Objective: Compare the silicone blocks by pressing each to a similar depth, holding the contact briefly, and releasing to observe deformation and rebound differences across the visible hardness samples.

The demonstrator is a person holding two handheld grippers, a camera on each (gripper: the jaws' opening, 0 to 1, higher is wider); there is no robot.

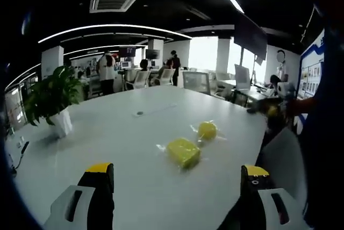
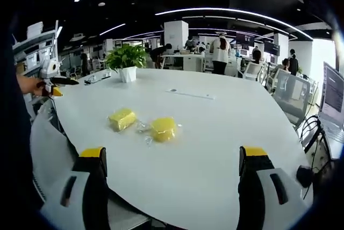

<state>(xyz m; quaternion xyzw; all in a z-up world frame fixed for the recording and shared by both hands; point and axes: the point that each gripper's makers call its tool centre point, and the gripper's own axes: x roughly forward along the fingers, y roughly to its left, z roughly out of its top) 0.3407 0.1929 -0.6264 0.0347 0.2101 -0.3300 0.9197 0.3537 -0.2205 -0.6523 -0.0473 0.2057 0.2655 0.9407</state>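
Note:
Two yellow silicone blocks in clear wrap lie on the white table [image 1: 107, 133]. In the left gripper view, the squarish block [image 1: 183, 151] is nearer and the rounder block [image 1: 207, 130] sits just beyond it to the right. My left gripper [image 1: 177, 171] is open, short of the squarish block and touching nothing. In the right gripper view, the squarish block [image 2: 122, 118] lies left of the rounder block [image 2: 163, 128]. My right gripper [image 2: 172, 160] is open and held back from both. A hand holds the other gripper at each view's edge [image 1: 271, 110] [image 2: 52, 84].
A potted plant [image 1: 54, 98] [image 2: 126, 60] stands at one end of the table. A round cable port [image 1: 140, 113] [image 2: 172, 90] is set into the middle. Office chairs [image 2: 293, 98], desks with monitors and several standing people lie beyond the far edge.

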